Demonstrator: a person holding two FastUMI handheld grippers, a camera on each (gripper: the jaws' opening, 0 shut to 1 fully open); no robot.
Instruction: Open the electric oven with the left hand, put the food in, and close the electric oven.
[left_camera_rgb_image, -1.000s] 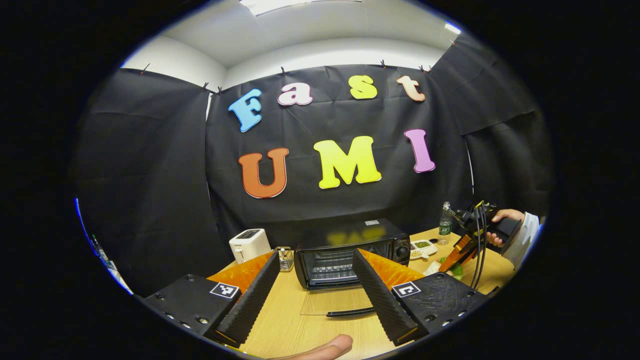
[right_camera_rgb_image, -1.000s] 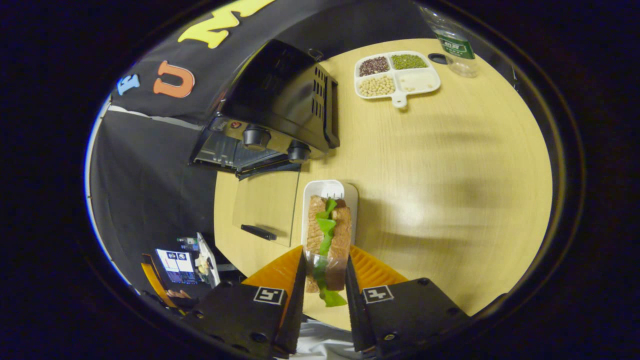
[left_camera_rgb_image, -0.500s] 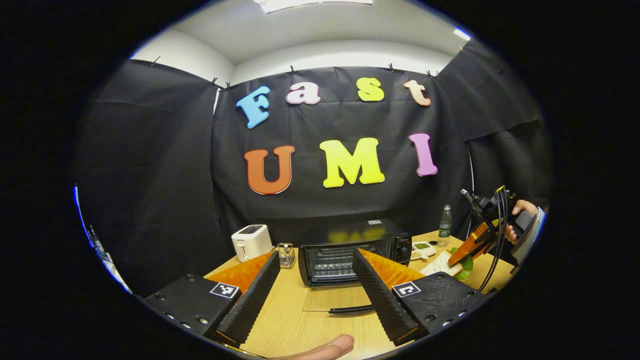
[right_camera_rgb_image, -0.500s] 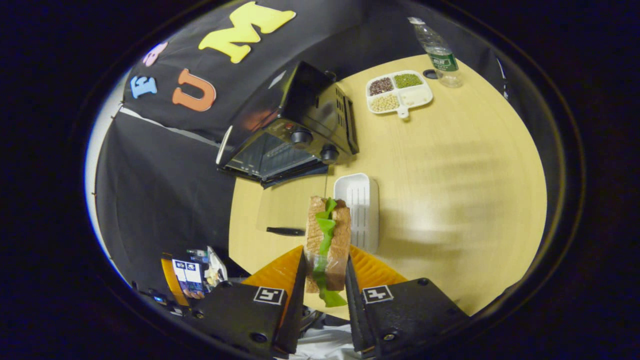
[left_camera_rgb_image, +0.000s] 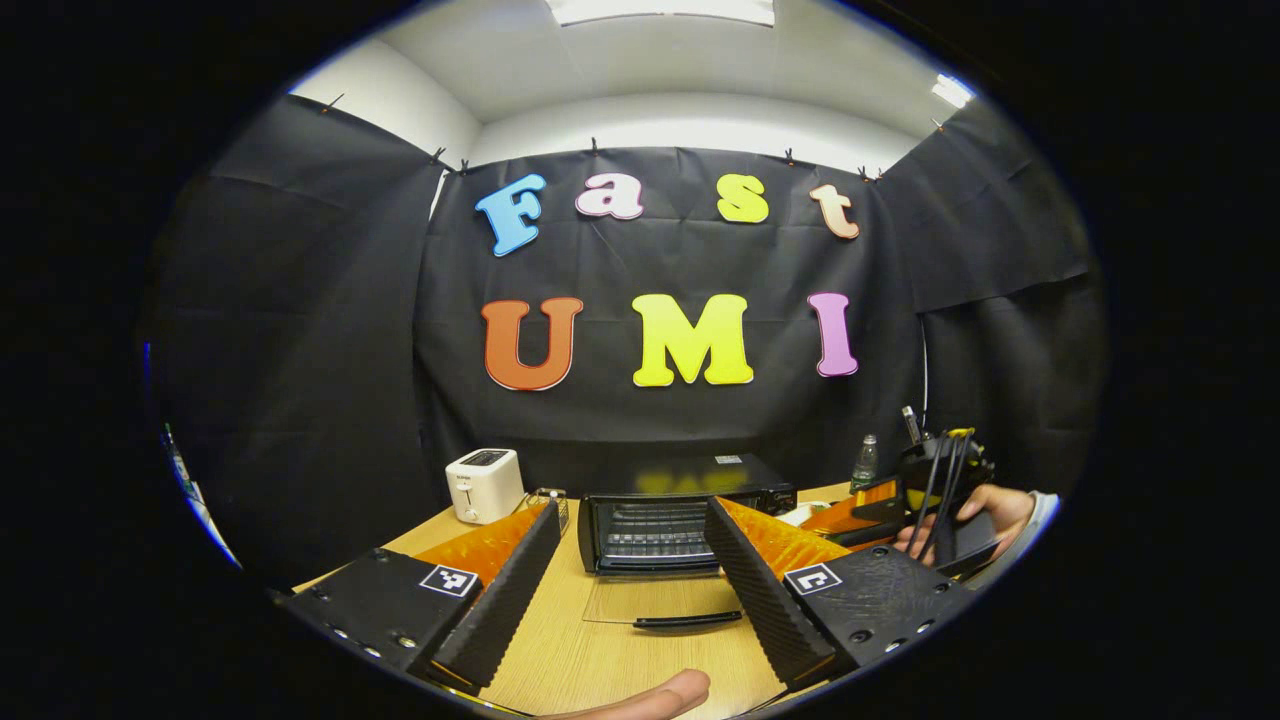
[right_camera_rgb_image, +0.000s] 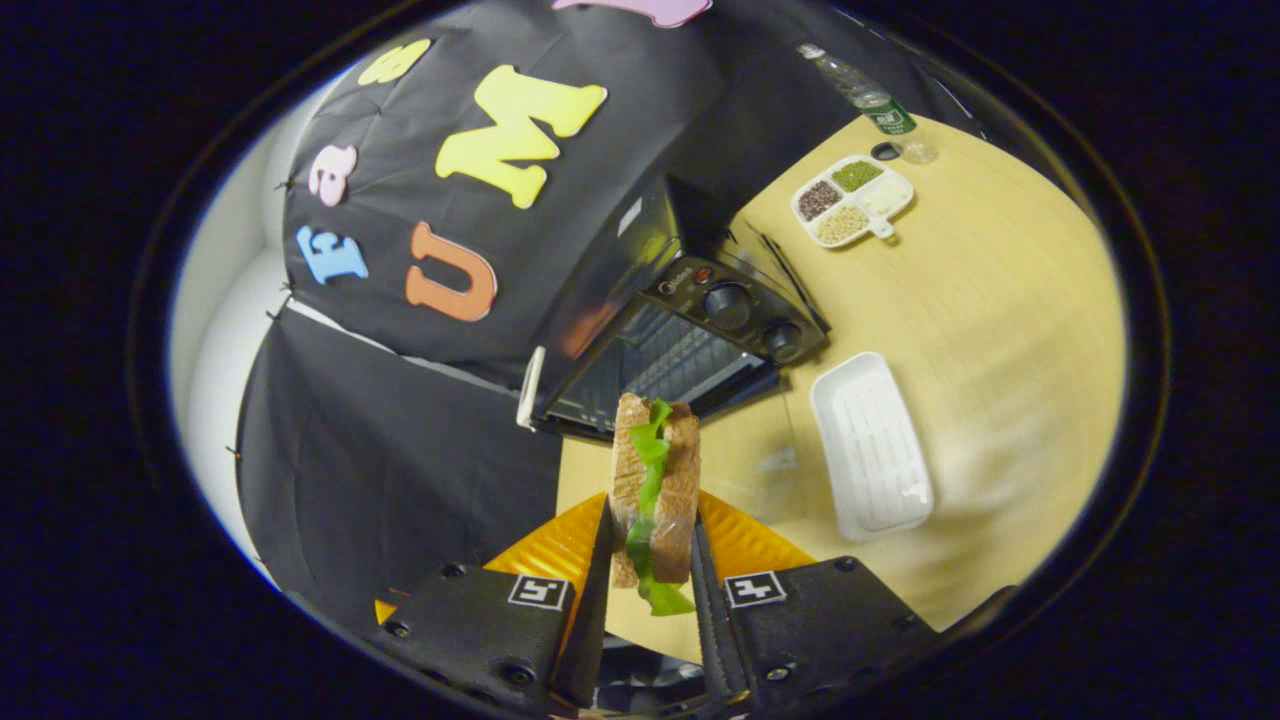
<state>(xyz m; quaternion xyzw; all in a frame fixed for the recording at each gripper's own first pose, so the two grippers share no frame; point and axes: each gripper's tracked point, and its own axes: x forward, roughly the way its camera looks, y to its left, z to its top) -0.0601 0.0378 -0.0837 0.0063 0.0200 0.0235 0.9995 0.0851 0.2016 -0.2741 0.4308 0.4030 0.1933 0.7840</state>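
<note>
Electric oven: at the back of the bench, door folded down flat toward the front, cavity facing forward. Bare bench lies in front of the door.

Left tool: fingers spread wide, holding nothing, low over the front edge, pointed at the oven mouth.

Right tool: both fingers pressed on the sandwich, which is raised off the bench. The sandwich's long axis runs along the fingers and points at the open cavity.

White tray: on the bench, right of the sandwich, beside the oven.

Toaster: left of the oven, apart.
</note>
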